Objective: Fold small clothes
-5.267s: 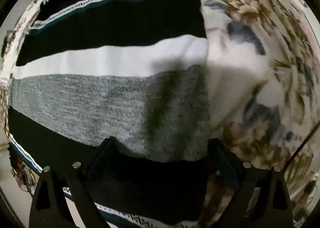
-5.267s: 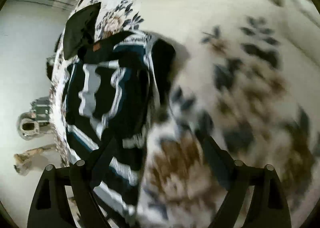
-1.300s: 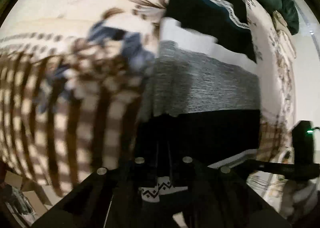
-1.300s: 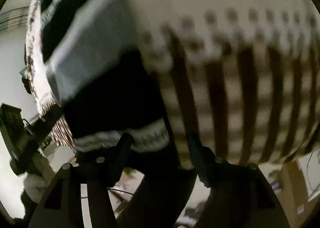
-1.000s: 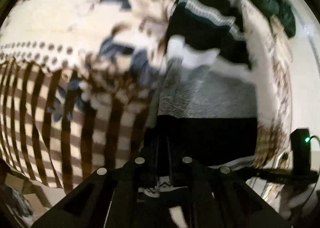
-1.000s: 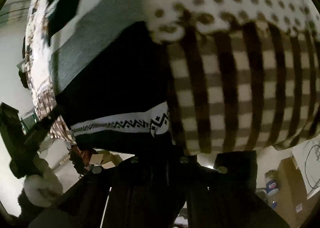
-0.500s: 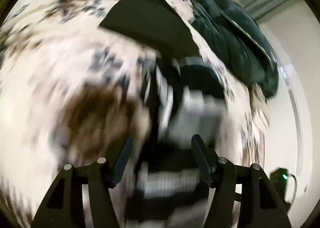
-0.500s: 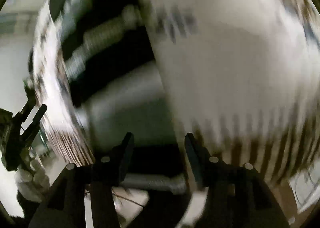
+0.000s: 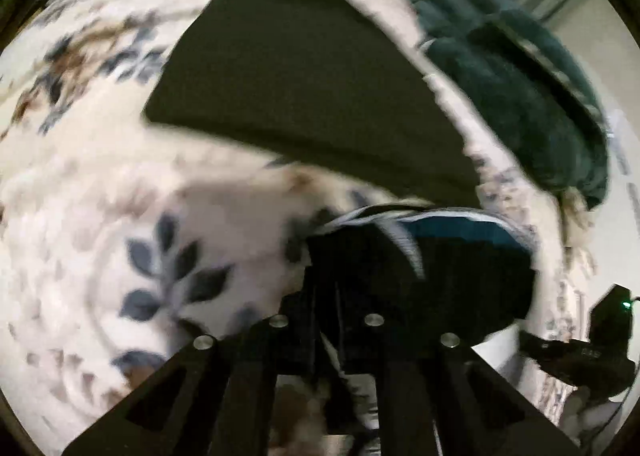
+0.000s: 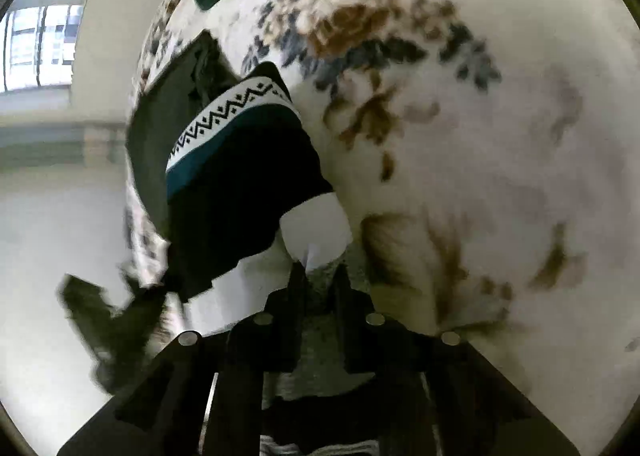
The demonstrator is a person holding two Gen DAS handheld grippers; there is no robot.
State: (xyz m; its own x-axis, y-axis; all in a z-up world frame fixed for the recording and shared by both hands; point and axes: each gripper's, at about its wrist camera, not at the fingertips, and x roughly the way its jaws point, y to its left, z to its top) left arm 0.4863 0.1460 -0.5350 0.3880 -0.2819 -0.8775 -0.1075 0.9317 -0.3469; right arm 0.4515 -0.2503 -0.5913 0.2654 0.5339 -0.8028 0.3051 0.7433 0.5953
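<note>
A striped knit sweater (image 9: 440,276), black with teal and white zigzag bands, lies bunched on the floral bedspread (image 9: 100,196). In the left wrist view my left gripper (image 9: 326,284) has its jaws closing tight on the sweater's black edge. From the right wrist the sweater (image 10: 240,184) runs up and left. My right gripper (image 10: 320,268) is closing, with the white and grey stripe gathered between its pads. The right gripper's body (image 9: 592,340), with a green light, shows at the left wrist view's right edge.
A dark folded garment (image 9: 300,68) lies flat just beyond the sweater, and shows too in the right wrist view (image 10: 160,144). A dark green garment (image 9: 520,68) is heaped behind it. The bed's edge and the floor (image 10: 60,216) are at left.
Both grippers opened half a second ago and are now closed on the sweater again. Both views swept from the bed's checked edge to the floral part near the dark garment.
</note>
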